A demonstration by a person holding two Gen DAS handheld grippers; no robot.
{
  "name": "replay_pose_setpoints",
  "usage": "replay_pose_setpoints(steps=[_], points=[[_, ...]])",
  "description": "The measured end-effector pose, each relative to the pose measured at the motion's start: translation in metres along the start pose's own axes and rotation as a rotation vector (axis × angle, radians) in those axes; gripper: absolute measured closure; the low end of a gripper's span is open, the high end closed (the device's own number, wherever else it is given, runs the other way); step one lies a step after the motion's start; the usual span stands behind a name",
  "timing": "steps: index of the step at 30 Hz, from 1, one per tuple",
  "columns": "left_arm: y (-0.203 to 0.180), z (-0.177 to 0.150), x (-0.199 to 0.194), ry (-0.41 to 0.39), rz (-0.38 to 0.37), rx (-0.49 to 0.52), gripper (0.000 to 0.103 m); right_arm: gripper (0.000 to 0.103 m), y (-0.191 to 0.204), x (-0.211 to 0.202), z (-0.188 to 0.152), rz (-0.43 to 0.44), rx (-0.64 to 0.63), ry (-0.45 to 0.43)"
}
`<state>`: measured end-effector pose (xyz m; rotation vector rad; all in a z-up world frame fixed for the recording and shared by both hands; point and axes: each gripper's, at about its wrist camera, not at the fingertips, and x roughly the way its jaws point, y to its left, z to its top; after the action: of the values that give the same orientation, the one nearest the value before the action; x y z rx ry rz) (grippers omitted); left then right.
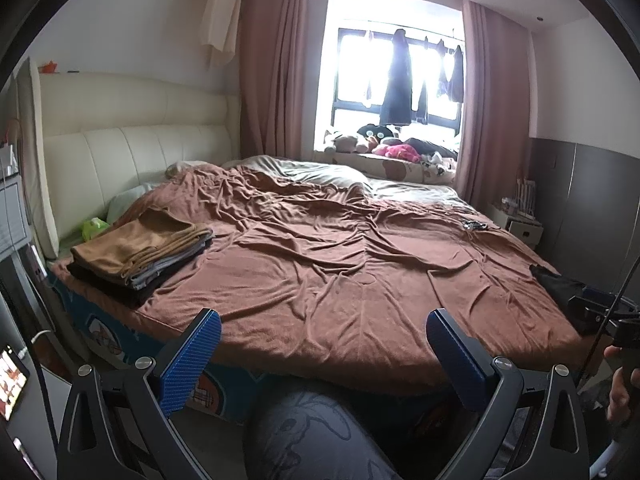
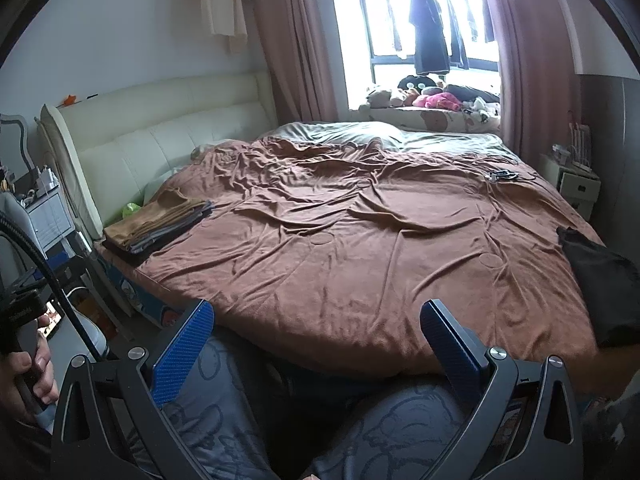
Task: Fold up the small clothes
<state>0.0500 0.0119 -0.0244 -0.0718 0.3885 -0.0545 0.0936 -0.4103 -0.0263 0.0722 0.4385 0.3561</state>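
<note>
Both tongs, the left gripper point(image 1: 323, 342) and right gripper point(image 2: 316, 334), are hanging wide apart, gripping nothing. The folded stack point(image 1: 140, 254) is sitting near the headboard point(image 1: 132, 120). A dark garment point(image 2: 600, 280), maybe unfolded, is lying at the bed's point(image 1: 340, 272) right edge.

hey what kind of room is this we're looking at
A home bedroom, most likely. A large bed with a rumpled brown cover fills the view, backed by a cream padded headboard, and stuffed toys line the curtained window sill.
</note>
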Motion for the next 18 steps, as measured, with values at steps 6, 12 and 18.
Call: replay_pose_setpoints(steps=[6,12,18], points=[[-0.0015,0.0017,-0.0010,0.003,0.003,0.010,0.000,0.000,0.0001,-0.0013,0.0036,0.001,-0.009,-0.005],[-0.0046,0.0081,-0.0030,-0.003,0.005,0.033,0.000,0.000,-0.0026,-0.0019,0.0069,0.009,-0.002,-0.016],[-0.0077,0.0088,-0.0028,0.007,0.005,0.038,0.000,0.000,-0.0058,-0.0027,0.0061,0.010,-0.002,-0.023]])
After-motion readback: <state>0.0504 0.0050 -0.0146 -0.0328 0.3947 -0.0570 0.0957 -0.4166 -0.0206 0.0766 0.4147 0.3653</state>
